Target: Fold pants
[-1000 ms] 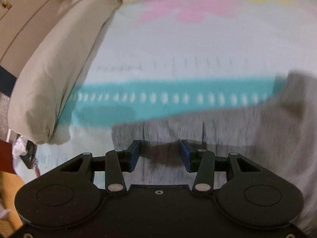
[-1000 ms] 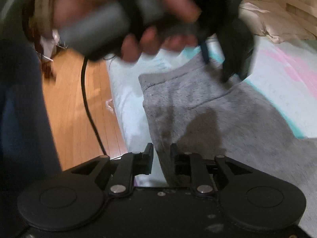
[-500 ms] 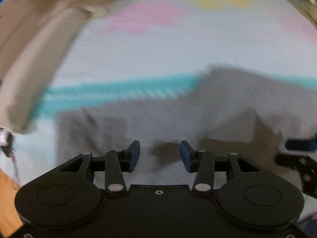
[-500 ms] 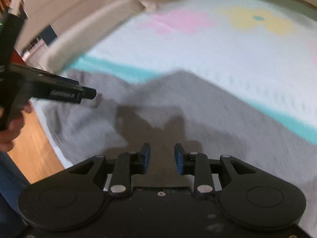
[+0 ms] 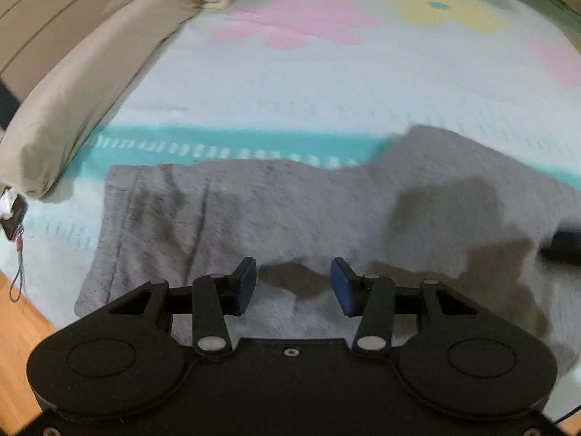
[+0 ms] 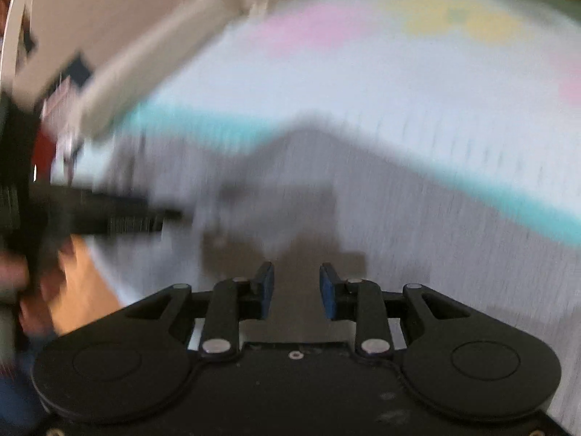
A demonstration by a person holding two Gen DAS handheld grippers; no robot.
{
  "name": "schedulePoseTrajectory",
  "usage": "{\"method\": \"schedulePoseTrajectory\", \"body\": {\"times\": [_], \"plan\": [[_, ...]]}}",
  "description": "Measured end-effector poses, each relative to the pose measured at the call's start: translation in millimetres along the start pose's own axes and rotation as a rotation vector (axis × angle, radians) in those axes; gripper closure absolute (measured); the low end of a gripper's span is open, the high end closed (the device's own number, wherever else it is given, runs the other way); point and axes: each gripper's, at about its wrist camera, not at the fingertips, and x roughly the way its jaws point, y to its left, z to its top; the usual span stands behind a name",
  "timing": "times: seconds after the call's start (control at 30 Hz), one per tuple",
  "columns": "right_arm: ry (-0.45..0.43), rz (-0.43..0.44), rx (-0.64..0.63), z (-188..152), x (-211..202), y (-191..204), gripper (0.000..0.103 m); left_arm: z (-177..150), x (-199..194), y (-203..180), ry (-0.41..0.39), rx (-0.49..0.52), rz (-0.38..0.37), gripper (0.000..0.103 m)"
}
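Observation:
Grey pants (image 5: 290, 214) lie flat on a pale bedspread, with the hemmed end toward the left near the bed edge. My left gripper (image 5: 293, 287) is open and empty, hovering just above the near part of the pants. In the right wrist view the pants (image 6: 417, 225) are blurred. My right gripper (image 6: 296, 289) is open and empty above them. The left gripper (image 6: 109, 214) shows at the left of the right wrist view, held in a hand. A dark tip of the right gripper (image 5: 566, 243) shows at the right edge of the left wrist view.
The bedspread (image 5: 326, 83) has a teal stripe and pink and yellow flowers. A beige pillow (image 5: 83, 87) lies along the left side. Wooden floor (image 5: 18, 330) lies beyond the bed's left edge, with a small dark object and cord (image 5: 14, 218) there.
Both views have swung across the bed. The right gripper's jaws have opened wider. The left gripper has drawn back, so more of the pants shows.

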Motion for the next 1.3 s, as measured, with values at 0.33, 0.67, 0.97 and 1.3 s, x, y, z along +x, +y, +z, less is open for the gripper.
{"method": "schedulePoseTrajectory", "body": {"times": [0.33,0.67,0.97,1.3], "plan": [[-0.086,0.055,0.244,92,64,-38,0.062,-31,30,-15,0.048,0.11,0.06,0.047],[0.14,0.152,0.016,75,114,-16,0.063,-26,28,2,0.075,0.026,0.005,0.047],[0.206,0.177,-0.136,11,88,-3,0.064,-22,34,7,0.106,-0.043,0.013,0.047],[0.254,0.228,-0.175,13,80,-5,0.062,-25,30,1,0.086,-0.032,0.02,0.047]]}}
